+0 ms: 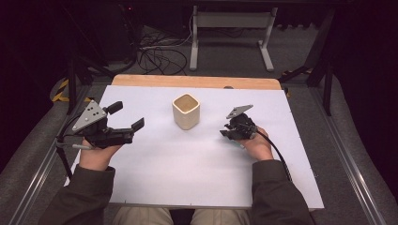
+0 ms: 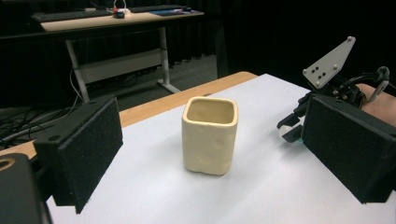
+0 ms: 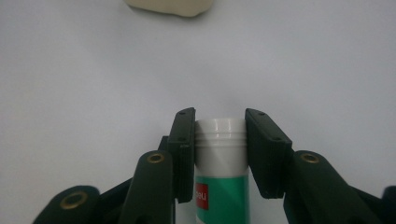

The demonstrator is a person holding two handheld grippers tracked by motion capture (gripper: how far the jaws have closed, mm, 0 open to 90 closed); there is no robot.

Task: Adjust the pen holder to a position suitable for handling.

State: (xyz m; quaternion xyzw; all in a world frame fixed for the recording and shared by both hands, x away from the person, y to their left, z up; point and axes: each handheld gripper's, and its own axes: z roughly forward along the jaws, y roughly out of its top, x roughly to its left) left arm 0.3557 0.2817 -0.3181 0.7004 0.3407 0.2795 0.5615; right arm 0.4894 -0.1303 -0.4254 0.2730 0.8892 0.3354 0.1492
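So, right tongs [image 3: 219, 140] clenched on white-capped green-and-white plastic glue stick [image 3: 221, 158], pads squeezing smooth ribbed neck, tube lying low over white counter [image 3: 93, 70], probably for lifting. Cream square-mouthed ceramic cup [image 2: 209, 135], glossy and dimpled, ahead of tongs. Left tongs [image 2: 210, 154] released, foam pads flanking cup, not touching.

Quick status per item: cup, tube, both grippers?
Cream cup: upright on the white sheet, looks empty, untouched.
Glue stick: white cap on, clamped near the cap between the right gripper's pads.
Right gripper: shut on the glue stick, low over the sheet.
Left gripper: open, nothing between the jaws, pointed toward the cup.
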